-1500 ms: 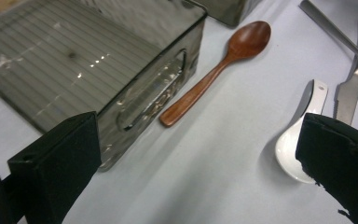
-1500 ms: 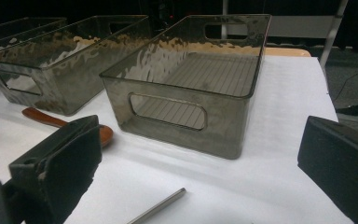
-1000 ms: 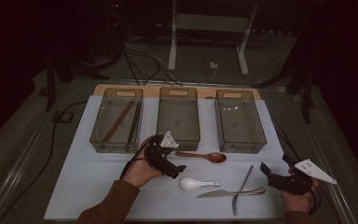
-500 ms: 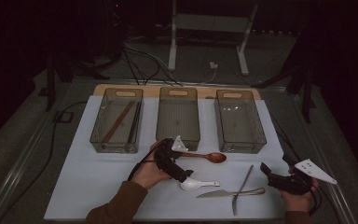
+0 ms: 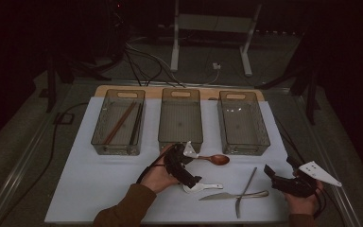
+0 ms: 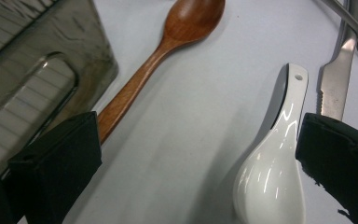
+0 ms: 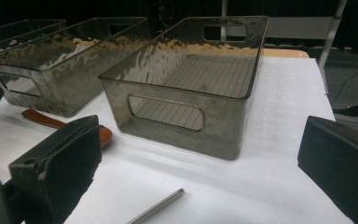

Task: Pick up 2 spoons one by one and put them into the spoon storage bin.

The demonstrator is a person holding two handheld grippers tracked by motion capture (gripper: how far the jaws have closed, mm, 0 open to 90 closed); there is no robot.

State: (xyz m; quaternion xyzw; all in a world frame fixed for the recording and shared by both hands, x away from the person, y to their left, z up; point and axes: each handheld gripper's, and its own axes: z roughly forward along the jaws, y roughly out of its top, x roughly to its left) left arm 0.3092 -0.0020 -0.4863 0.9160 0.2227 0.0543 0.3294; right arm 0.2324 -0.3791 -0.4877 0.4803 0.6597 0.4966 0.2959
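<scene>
High view: three clear bins stand in a row at the far side of the white mat (image 5: 99, 189). The left bin (image 5: 118, 122) holds chopsticks (image 5: 120, 123), several sticks lying lengthwise and slightly askew; their exact count cannot be told in the dim light. The middle bin (image 5: 180, 118) and the right bin (image 5: 242, 122) show bare ribbed floors. Just in front of the middle bin lies a wooden spoon (image 5: 212, 159), bowl toward the right, handle end covered by the left gripper (image 5: 191, 182). The white spoon (image 5: 203, 187) lies near the mat's front, its bowl partly under that gripper. A knife (image 5: 234, 195) lies beside it, crossed by a thin metal utensil (image 5: 245, 191) whose type is hard to make out. In the left gripper view the jaws stand wide apart with nothing gripped; the white spoon (image 6: 272, 163) lies on the mat between them, close against the right-hand jaw, which cuts off part of the bowl's edge. The wooden spoon (image 6: 168, 51) runs behind the left-hand jaw, which hides its handle end, and the knife (image 6: 338, 79) is cut off by the frame and by the jaw. The right gripper (image 5: 283, 182) hovers over the mat's front right corner, well apart from the utensils. In the right gripper view its jaws also stand wide apart, holding nothing; the right bin (image 7: 191, 84) sits ahead, and a metal rod end (image 7: 156, 207) enters at the bottom, the rest cut off.
</scene>
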